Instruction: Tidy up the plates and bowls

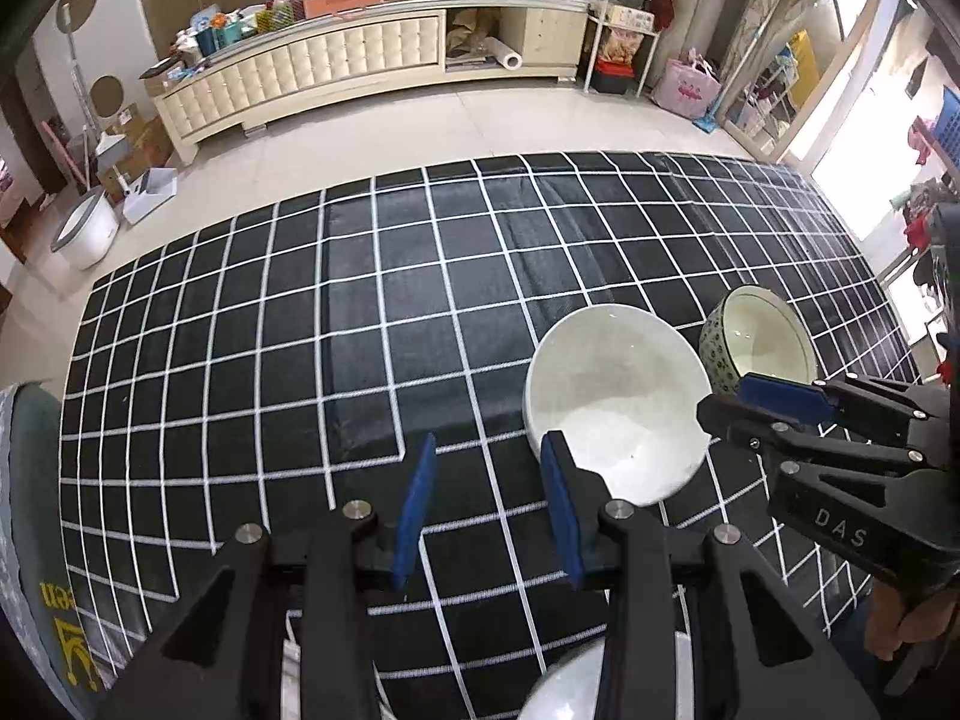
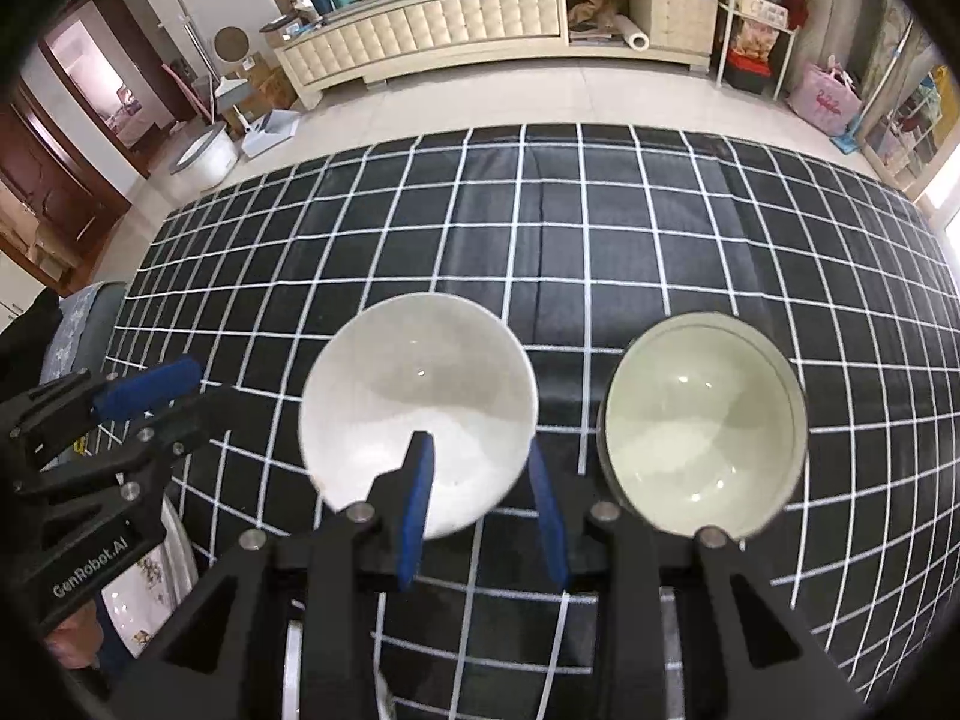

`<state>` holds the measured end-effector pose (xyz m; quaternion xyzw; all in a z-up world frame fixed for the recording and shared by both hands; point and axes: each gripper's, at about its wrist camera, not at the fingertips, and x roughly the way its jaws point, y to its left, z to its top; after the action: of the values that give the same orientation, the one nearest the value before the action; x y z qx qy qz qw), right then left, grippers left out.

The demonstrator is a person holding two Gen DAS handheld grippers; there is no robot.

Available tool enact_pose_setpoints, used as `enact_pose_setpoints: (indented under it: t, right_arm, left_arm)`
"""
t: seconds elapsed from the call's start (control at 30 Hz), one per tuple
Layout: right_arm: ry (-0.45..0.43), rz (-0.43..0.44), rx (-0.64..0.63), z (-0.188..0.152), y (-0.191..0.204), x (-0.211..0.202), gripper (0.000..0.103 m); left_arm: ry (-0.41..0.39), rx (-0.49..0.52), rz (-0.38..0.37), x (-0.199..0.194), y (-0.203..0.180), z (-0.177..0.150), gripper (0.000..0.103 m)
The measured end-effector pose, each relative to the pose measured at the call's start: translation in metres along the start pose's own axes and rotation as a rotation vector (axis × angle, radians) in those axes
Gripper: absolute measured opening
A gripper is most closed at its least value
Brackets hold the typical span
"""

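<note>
A plain white bowl (image 2: 414,396) stands on the black grid tablecloth (image 2: 540,240), with a green-rimmed patterned bowl (image 2: 702,420) just to its right. My right gripper (image 2: 483,504) is open and straddles the white bowl's near right rim, one pad over the inside and one outside, neither pressing. From the left wrist view the white bowl (image 1: 618,402) and patterned bowl (image 1: 756,342) sit right of my left gripper (image 1: 489,504), which is open over bare cloth with nothing between its pads. The right gripper (image 1: 729,405) reaches in over the white bowl's right edge. The left gripper (image 2: 204,390) shows at the left.
A flowered plate (image 2: 144,588) and a white plate (image 1: 564,690) lie at the table's near edge under the grippers. A grey cushioned chair (image 1: 24,510) stands at the left. Beyond the table are tiled floor, a white bucket (image 1: 84,234) and a long cream cabinet (image 1: 336,66).
</note>
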<state>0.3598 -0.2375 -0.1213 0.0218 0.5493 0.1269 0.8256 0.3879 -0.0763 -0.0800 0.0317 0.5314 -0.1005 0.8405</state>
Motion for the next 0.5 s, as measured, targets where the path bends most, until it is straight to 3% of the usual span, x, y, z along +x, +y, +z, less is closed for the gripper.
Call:
enact_pose_setpoints:
  t: [0.27,0.5]
  right_arm:
    - [0.020,0.001,-0.001,0.001,-0.005,0.016,0.037]
    - [0.024,-0.020,-0.012,0.001,-0.006,0.023,0.034]
  left_arm:
    - [0.048,0.038,-0.025,0.035,-0.007,0.011,0.034]
    - [0.088,0.041,-0.049,0.054,-0.010,0.006,0.024]
